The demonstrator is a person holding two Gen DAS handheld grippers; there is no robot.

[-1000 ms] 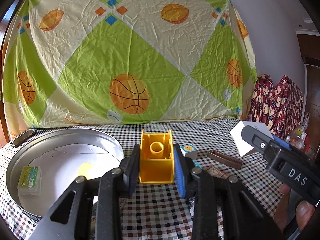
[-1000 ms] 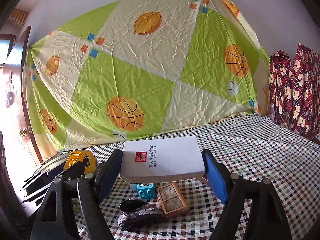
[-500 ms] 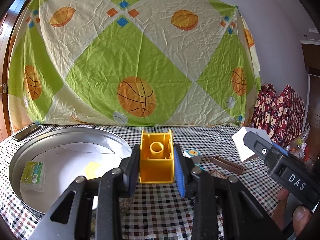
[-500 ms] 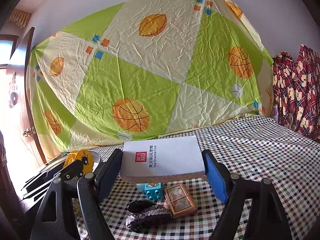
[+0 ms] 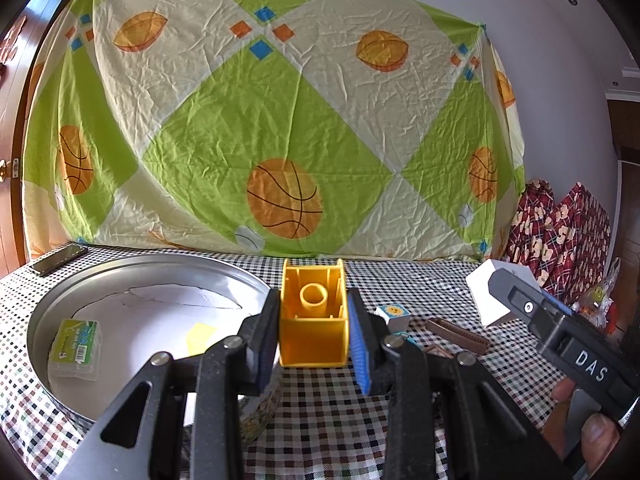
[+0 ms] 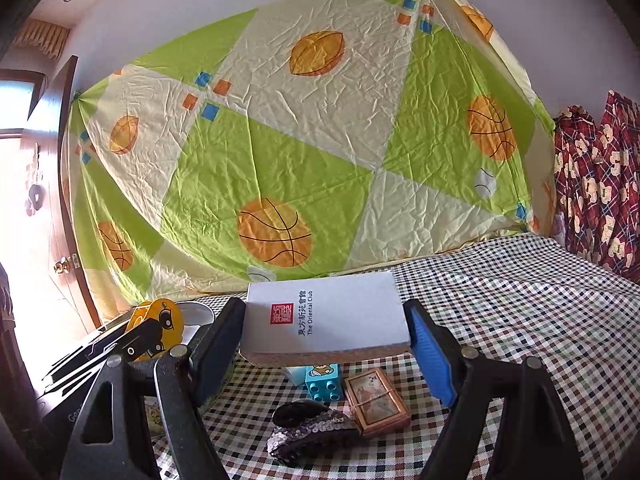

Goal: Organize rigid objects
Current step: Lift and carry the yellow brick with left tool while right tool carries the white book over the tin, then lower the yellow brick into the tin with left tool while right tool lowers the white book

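Jaws of both grippers are clamped (yellow toy block left, white notepad right), presumably bound for the round metal tray.

Left gripper was level, both blue-padded jaws pressed against a yellow block, carried off the table. Right gripper was spread wide, jaws pinching a white box by its ends, aloft. A thumb wrapped the right gripper's handle.

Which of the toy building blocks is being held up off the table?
The big yellow plastic block, clamped in the left gripper; the small blue block sits on the checkered tablecloth.
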